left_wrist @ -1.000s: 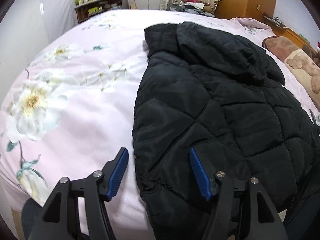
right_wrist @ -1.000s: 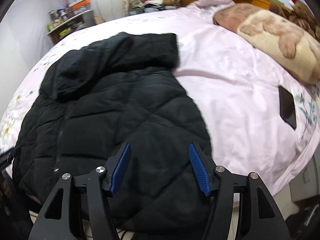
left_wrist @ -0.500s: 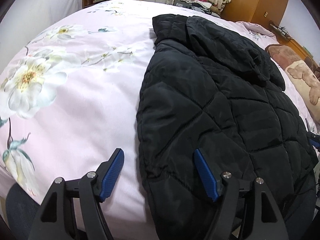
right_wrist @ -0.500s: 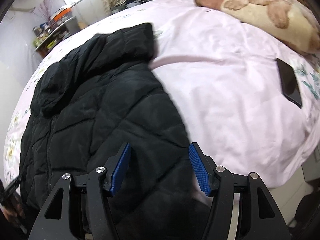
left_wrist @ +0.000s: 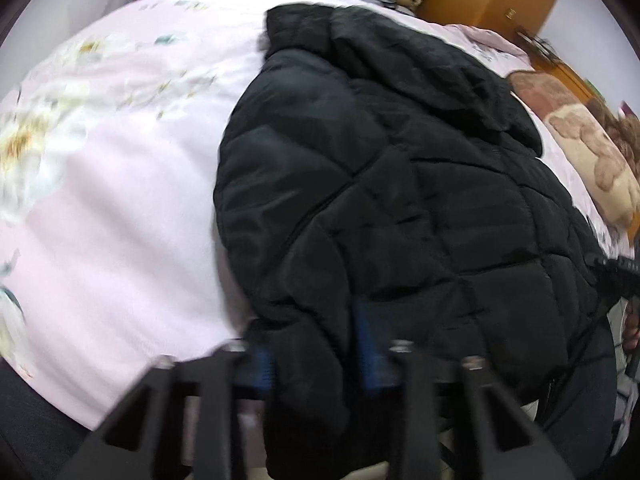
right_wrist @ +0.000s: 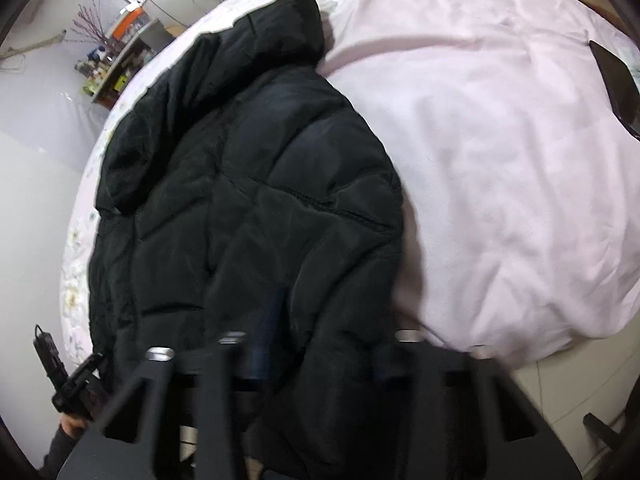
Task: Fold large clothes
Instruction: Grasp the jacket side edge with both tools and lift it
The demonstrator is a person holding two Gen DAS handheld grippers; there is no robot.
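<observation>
Pink floral bedding (left_wrist: 120, 208) is covered by a black quilted jacket (left_wrist: 400, 200) laid flat, its near hem pinched between the left gripper (left_wrist: 316, 344) fingers and apparently, through blur, clamped by the right gripper (right_wrist: 320, 344), a dark phone (right_wrist: 616, 80) lying well apart.

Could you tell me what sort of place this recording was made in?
Most likely a home bedroom: a black puffer jacket lies on a bed with a pink floral cover, a teddy-bear pillow lies at one side, and cluttered shelves stand beyond.
</observation>
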